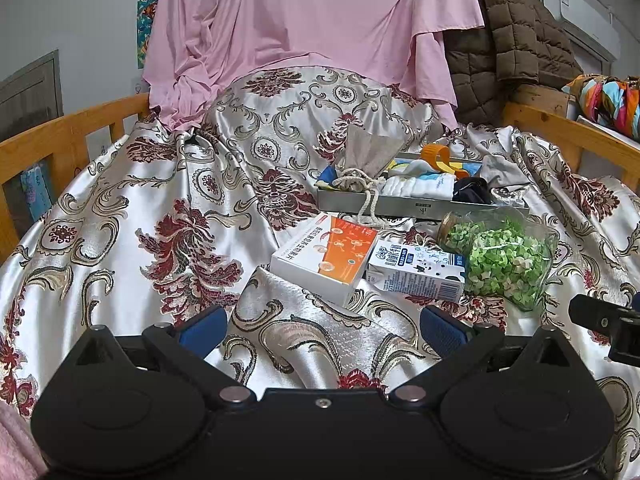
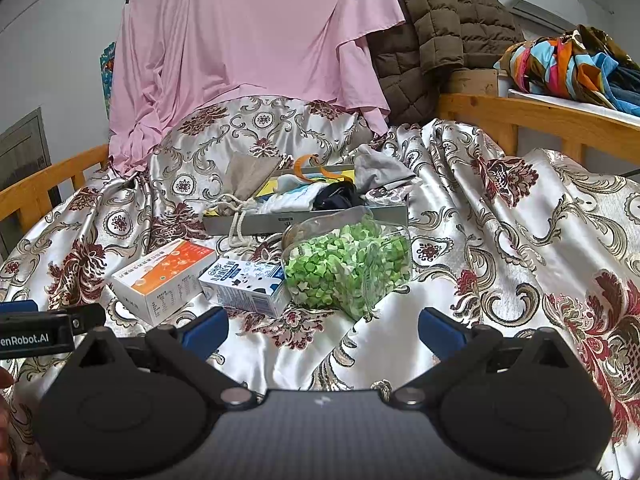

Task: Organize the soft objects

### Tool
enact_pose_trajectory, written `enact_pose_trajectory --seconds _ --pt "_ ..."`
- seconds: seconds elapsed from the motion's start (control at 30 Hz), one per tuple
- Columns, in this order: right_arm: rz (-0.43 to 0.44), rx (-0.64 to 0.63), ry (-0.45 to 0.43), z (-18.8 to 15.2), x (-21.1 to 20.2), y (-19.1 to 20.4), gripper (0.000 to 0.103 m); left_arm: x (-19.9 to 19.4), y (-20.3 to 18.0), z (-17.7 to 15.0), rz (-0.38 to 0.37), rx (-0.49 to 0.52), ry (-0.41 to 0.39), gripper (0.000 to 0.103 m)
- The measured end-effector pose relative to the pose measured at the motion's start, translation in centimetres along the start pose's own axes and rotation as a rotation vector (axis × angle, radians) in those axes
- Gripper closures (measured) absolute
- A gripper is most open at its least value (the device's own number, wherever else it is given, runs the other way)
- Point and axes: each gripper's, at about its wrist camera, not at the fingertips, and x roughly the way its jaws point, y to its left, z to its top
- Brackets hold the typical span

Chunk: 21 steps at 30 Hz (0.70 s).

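Observation:
A grey shallow box [image 1: 416,202] [image 2: 260,225] on the patterned bedspread holds soft things: a beige drawstring pouch [image 1: 366,152] [image 2: 248,178], white folded cloths [image 1: 420,186] [image 2: 296,200], a dark cloth [image 1: 472,192] [image 2: 336,196], a grey cloth [image 1: 502,172] [image 2: 380,170] and an orange strap [image 1: 434,154] [image 2: 308,168]. In front of it lie an orange-and-white carton [image 1: 326,264] [image 2: 164,280], a milk carton [image 1: 416,272] [image 2: 244,284] and a clear jar of green paper stars [image 1: 504,260] [image 2: 352,264]. My left gripper [image 1: 322,330] and right gripper [image 2: 323,330] both stand open over bare bedspread, short of these things, holding nothing.
A wooden bed rail [image 1: 60,140] [image 2: 540,120] runs along both sides. A pink sheet [image 1: 304,28] [image 2: 248,40] and a brown quilted jacket [image 1: 508,36] [image 2: 432,28] hang at the back. Colourful fabric [image 2: 568,64] is piled on a shelf at the right.

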Motion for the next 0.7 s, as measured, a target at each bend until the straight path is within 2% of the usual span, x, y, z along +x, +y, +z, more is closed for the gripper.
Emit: enact_pose_trajectory --seconds 0.7 --pt "0.0 0.0 0.001 0.04 0.02 0.06 0.0 -0.12 -0.03 -0.03 -0.003 0.001 0.0 0.001"
